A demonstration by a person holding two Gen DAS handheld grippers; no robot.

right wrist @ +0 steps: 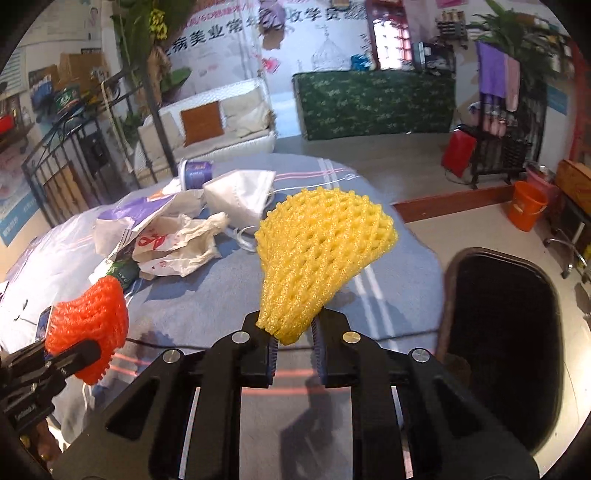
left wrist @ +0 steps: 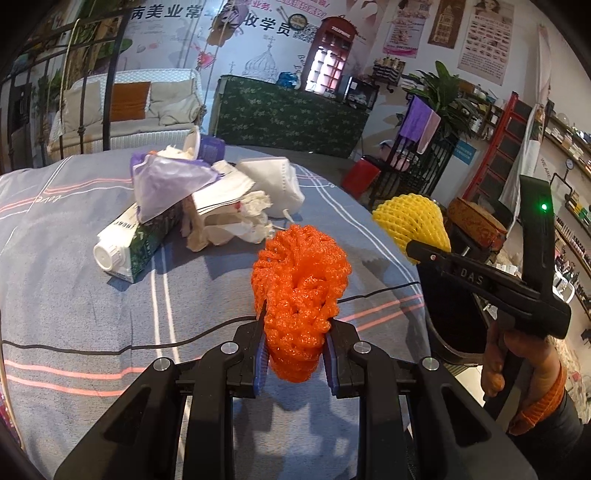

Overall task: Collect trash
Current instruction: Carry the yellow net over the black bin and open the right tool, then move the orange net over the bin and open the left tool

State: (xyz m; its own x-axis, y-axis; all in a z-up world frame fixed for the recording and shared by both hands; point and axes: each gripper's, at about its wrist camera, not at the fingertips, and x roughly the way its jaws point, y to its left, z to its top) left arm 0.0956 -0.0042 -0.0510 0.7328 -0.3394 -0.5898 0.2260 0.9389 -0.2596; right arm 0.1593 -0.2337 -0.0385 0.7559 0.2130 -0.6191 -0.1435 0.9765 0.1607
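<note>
Left wrist view: left gripper (left wrist: 295, 347) clamps the orange foam net (left wrist: 300, 291) above the striped cloth (left wrist: 74, 295); right gripper (right wrist: 293, 341) clamps the yellow foam net (right wrist: 321, 258) beside the black bin (right wrist: 502, 343)

Beauty salon / cosmetics shop interior.
Wall posters (left wrist: 484, 35) show makeup charts and faces; product shelves (left wrist: 576, 221) of small bottles line the right wall. Also a green-clothed counter (right wrist: 373, 103), a cushioned white swing seat (right wrist: 218, 122), and a red phone-booth display cabinet (left wrist: 330, 55).
</note>
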